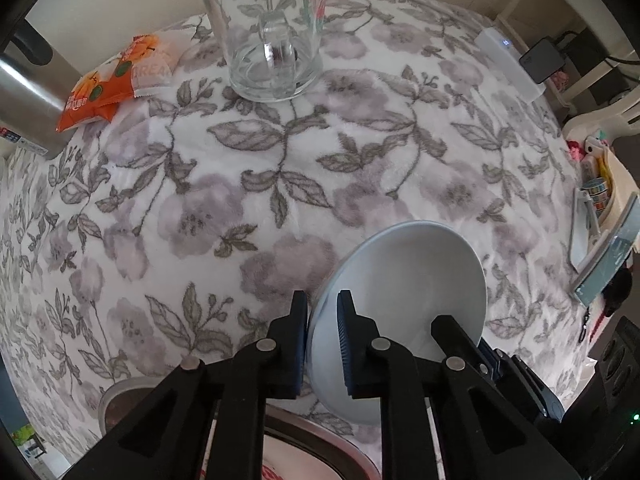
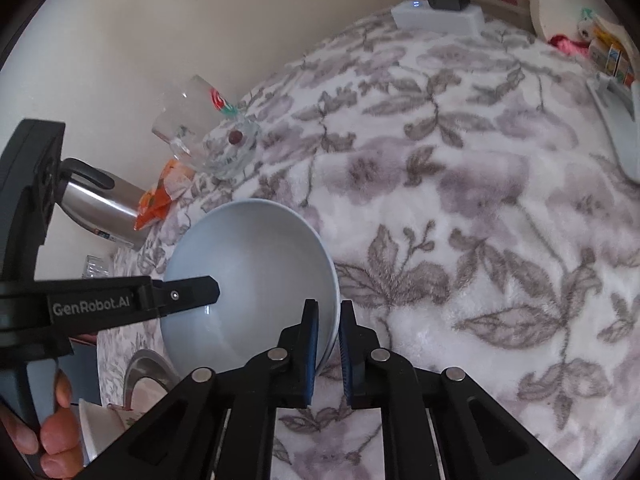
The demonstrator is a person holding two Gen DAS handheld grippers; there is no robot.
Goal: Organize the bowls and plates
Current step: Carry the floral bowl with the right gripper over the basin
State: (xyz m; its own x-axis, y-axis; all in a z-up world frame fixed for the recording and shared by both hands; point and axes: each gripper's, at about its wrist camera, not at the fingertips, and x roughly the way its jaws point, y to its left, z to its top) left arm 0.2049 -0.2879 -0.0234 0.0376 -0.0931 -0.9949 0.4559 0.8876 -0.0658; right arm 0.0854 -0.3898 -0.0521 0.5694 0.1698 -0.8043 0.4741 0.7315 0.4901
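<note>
A pale blue bowl [image 1: 408, 272] [image 2: 256, 264] hangs tilted above the flowered blanket, held by both grippers. My left gripper [image 1: 322, 300] points down and is shut on the bowl's left rim, with one pad inside and one outside. On the opposite rim my right gripper [image 2: 329, 308] is shut the same way. One of its fingers [image 1: 448, 332] shows inside the bowl in the left wrist view. In the right wrist view a left finger [image 2: 196, 290] reaches into the bowl, and a person's hand [image 2: 52, 436] holds that gripper's handle.
A glass mug [image 1: 272, 40] [image 2: 200, 128], an orange snack packet [image 1: 116, 80] and a steel flask [image 2: 100, 200] stand at the far side by the wall. Metal dishes [image 1: 128, 396] [image 2: 148, 368] and a white patterned dish [image 2: 100, 420] lie below the bowl. A white box [image 2: 436, 16] sits far right.
</note>
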